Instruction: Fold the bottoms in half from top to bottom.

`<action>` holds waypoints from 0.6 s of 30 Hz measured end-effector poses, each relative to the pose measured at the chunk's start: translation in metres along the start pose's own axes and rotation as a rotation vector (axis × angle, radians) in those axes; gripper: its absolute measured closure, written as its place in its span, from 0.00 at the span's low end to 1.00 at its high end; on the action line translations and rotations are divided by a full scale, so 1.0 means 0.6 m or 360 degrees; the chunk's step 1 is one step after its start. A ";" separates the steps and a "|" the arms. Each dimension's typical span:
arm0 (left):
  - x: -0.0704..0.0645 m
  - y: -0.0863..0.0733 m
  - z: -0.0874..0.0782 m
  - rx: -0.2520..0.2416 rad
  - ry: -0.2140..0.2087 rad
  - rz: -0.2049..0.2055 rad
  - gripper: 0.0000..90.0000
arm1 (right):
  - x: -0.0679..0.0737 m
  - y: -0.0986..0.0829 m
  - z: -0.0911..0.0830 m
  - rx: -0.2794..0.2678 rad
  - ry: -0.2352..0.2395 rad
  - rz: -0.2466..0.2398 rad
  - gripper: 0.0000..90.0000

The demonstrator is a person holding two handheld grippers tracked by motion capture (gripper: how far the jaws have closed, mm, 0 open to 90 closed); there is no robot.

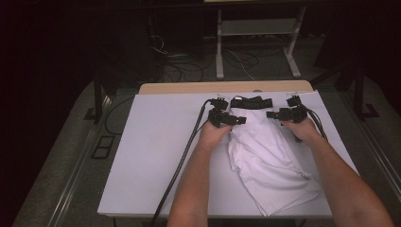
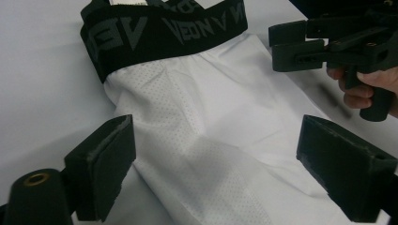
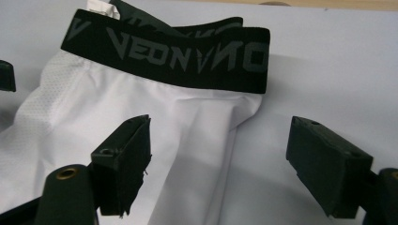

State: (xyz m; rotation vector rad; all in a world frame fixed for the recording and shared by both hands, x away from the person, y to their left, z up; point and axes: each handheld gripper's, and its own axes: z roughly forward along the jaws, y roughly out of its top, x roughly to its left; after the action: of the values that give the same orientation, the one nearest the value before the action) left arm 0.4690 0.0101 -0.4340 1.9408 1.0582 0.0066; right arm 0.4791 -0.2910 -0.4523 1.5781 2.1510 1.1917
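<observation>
A white mesh garment (image 1: 269, 161) with a black lettered elastic waistband (image 1: 250, 102) lies spread on the table, waistband at the far side. My left gripper (image 1: 239, 120) hovers just over the garment's left upper edge, below the waistband. In its own view the left gripper (image 2: 216, 164) is open, with white fabric (image 2: 211, 117) between the jaws and the waistband (image 2: 164, 33) ahead. My right gripper (image 1: 272, 114) faces it from the right. The right gripper (image 3: 220, 164) is also open, straddling the garment's right edge (image 3: 187, 122) below the waistband (image 3: 187, 56). Neither holds anything.
A white sheet (image 1: 156, 156) covers the wooden table (image 1: 227, 87), with bare room to the left of the garment. A black cable (image 1: 184, 161) trails from the left gripper toward the near edge. A white metal stand (image 1: 255, 28) and floor cables (image 1: 179, 66) lie beyond the table.
</observation>
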 end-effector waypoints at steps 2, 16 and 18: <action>0.000 0.000 0.000 0.0000 0.0000 0.0000 0.13 | -0.001 -0.001 0.000 0.0000 0.0000 0.0008 0.25; 0.000 -0.010 0.009 0.0031 0.0074 0.0002 0.15 | 0.009 -0.007 0.010 0.0034 0.0003 -0.0011 0.28; 0.000 -0.011 0.005 0.0014 0.0054 -0.0013 0.15 | 0.010 -0.007 0.010 0.0032 0.0009 -0.0009 0.28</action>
State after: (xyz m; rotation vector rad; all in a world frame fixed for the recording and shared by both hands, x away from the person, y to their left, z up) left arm 0.4659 0.0095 -0.4405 1.9505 1.0905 0.0306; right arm 0.4771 -0.2834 -0.4574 1.5779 2.1760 1.1780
